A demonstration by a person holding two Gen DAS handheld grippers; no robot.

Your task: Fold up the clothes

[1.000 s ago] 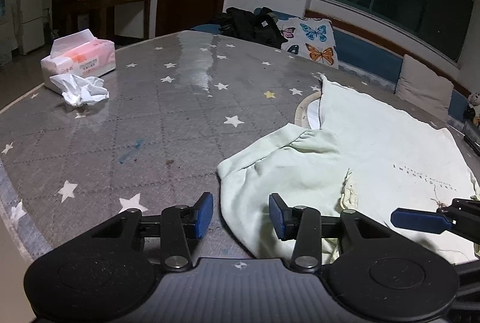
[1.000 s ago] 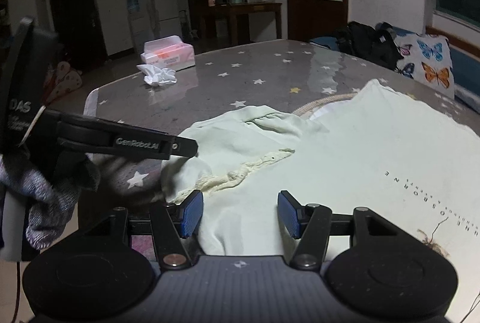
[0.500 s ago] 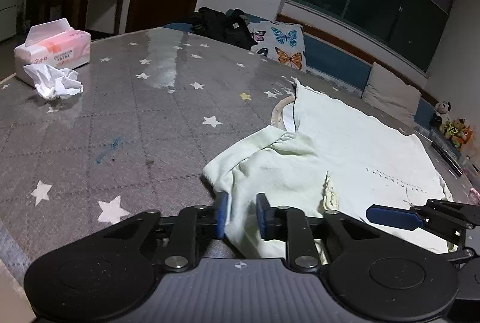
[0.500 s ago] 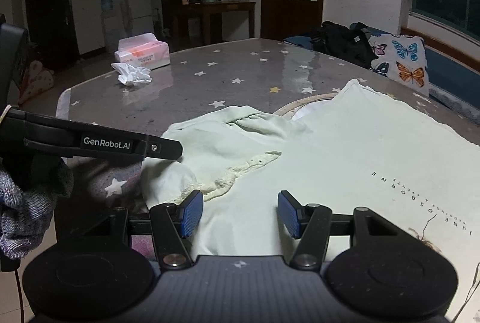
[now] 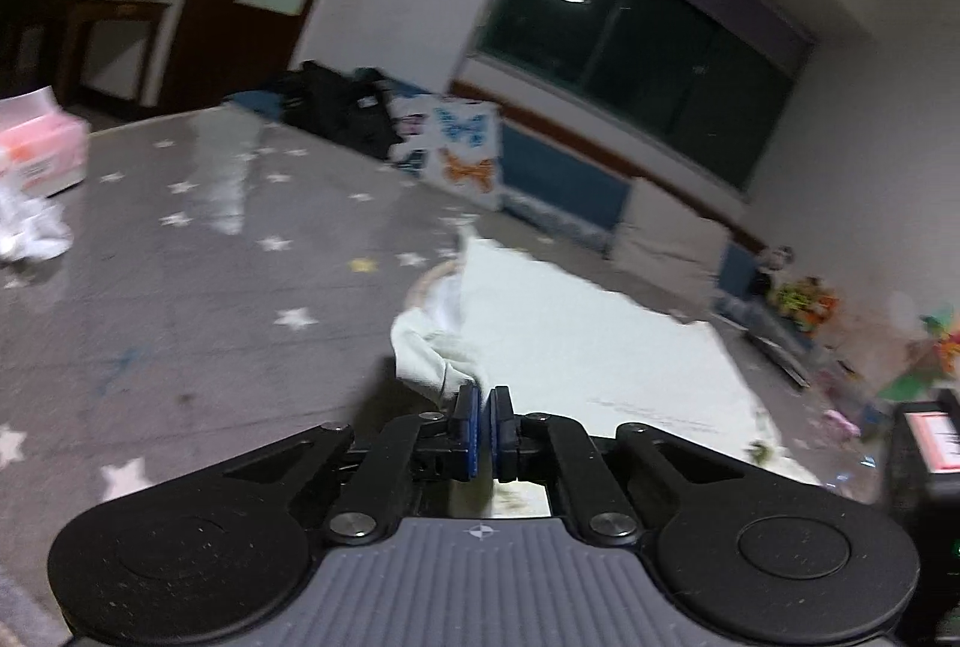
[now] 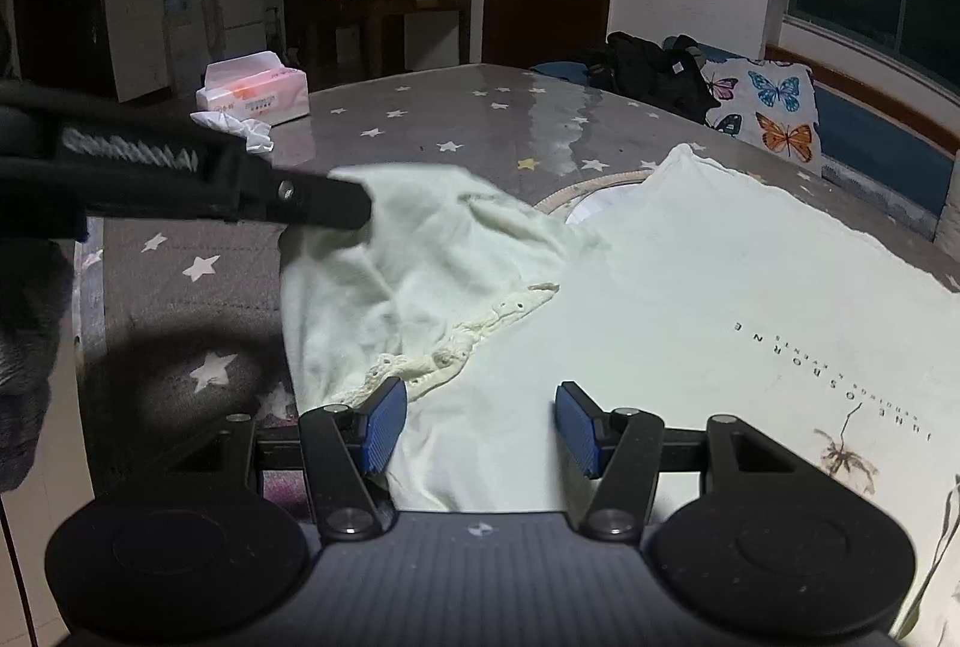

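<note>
A pale green T-shirt (image 6: 690, 287) with small printed letters lies on the star-patterned table (image 6: 480, 119). Its sleeve (image 6: 420, 251) with a lace hem is lifted off the table. My left gripper (image 5: 483, 428) is shut on the sleeve (image 5: 429, 356) and holds it up; its arm shows in the right wrist view (image 6: 252, 191) over the sleeve's far edge. My right gripper (image 6: 474, 428) is open and empty, low over the shirt near its front edge. The left wrist view is blurred by motion.
A tissue box (image 6: 255, 92) and a crumpled tissue (image 6: 243, 131) sit at the table's far left. A butterfly cushion (image 6: 762, 107) and a black bag (image 6: 648, 71) lie beyond the far edge. Toys (image 5: 804, 299) stand at the right.
My left gripper has closed on the sleeve and lifted it, swinging right over the shirt. My right gripper has stayed open in place.
</note>
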